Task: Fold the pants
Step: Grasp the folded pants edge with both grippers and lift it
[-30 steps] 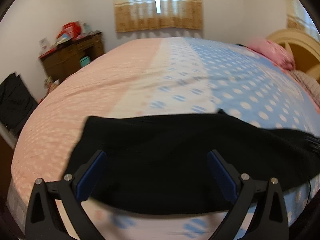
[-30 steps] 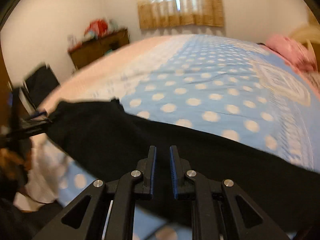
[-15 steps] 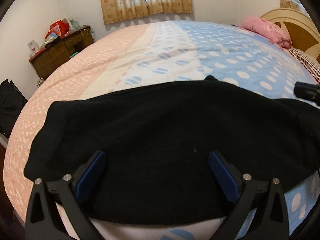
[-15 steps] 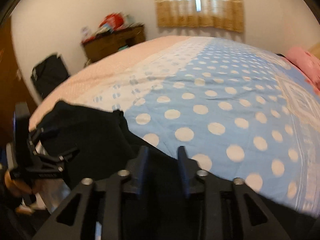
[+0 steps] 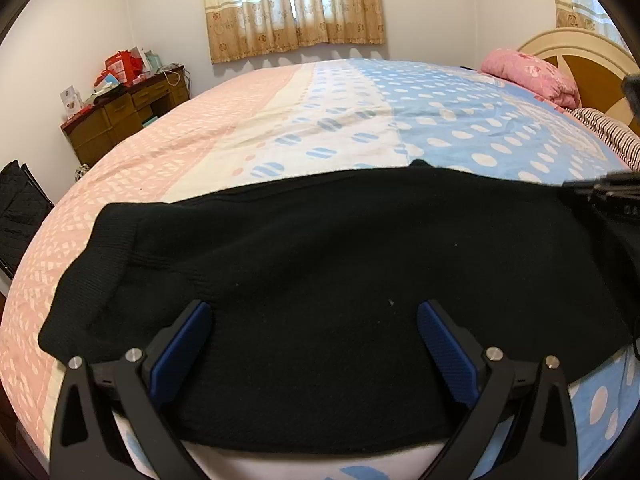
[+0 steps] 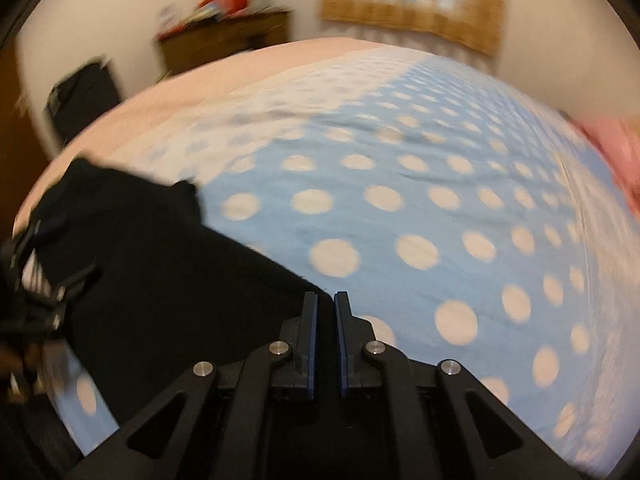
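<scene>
Bedroom with white walls, a beige patterned curtain (image 5: 294, 4), a cluttered brown wooden desk (image 5: 128, 116) and a wide bed under a polka-dot bedsheet (image 5: 460, 128) banded pink, white and blue.

Left wrist view, sharp: shows the pair of black knitted pants (image 5: 320, 260) lying flat across the near edge of the bed. Shows a ribbed hem at the left end and fine lint specks on the cloth. Also takes in a pink quilted pillow (image 5: 532, 76), a cream-and-brown wooden headboard (image 5: 592, 64) and a striped cloth (image 5: 612, 132), none clear in the other view. Places the left gripper (image 5: 314, 304) just above the pants, blue pads spread wide and released, gripping nothing.

Right wrist view, blurred: catches only the right-hand end of the pants, running dark from the left edge to the fingertips. Places the right gripper (image 6: 324, 294) at the far edge of the cloth, jaws closing and nearly together, with a narrow dark slit between the blue pads. Leaves unclear whether any cloth is pinched there.

Legible writing: only the letters "DA", cut off by the frame edge, on the right gripper's black body in the left view. Print on the red packages on the desk too small to read.
</scene>
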